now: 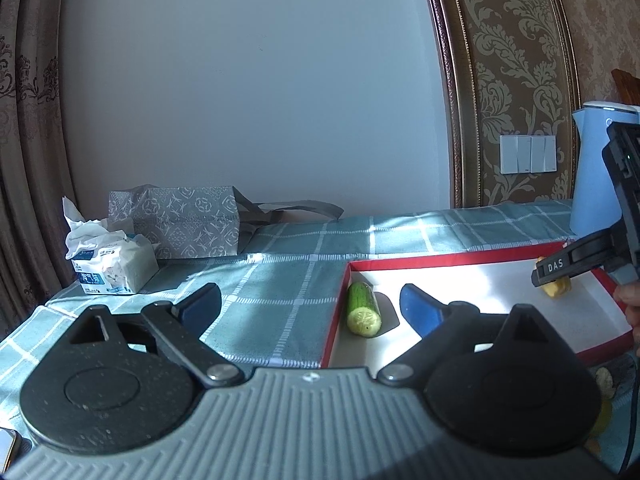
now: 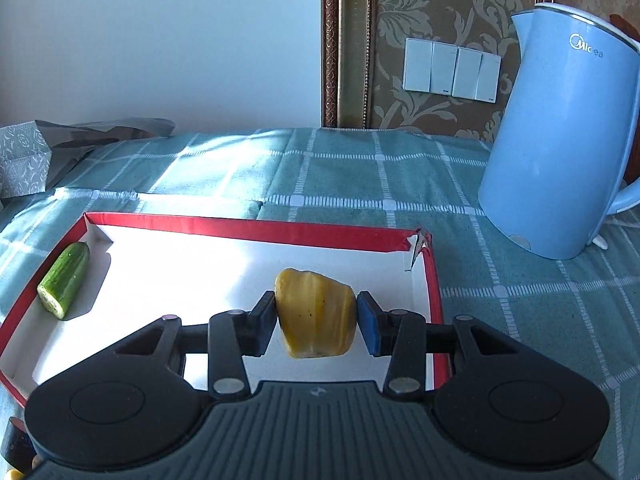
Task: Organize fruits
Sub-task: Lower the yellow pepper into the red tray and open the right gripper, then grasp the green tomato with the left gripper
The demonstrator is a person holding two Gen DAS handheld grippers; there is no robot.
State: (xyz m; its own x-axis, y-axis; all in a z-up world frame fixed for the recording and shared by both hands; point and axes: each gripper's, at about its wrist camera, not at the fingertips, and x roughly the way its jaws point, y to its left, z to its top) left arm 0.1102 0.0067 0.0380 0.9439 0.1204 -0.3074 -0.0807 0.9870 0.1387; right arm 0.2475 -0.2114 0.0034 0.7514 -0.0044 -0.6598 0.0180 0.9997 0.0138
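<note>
A red-rimmed white tray (image 2: pixel 248 229) lies on the checked tablecloth. A green cucumber piece (image 2: pixel 64 280) lies in its left end; it also shows in the left wrist view (image 1: pixel 363 309). My right gripper (image 2: pixel 316 318) is shut on a yellow fruit piece (image 2: pixel 316 312) and holds it over the tray's right part. In the left wrist view the right gripper (image 1: pixel 556 276) with the yellow piece (image 1: pixel 557 288) shows at the tray's far right. My left gripper (image 1: pixel 310 304) is open and empty, near the tray's (image 1: pixel 440 260) left edge, close to the cucumber.
A blue kettle (image 2: pixel 560 152) stands right of the tray. A tissue pack (image 1: pixel 112 260) and a patterned grey bag (image 1: pixel 180 222) sit at the back left by the wall. More yellow fruit (image 1: pixel 604 378) lies at the table's front right.
</note>
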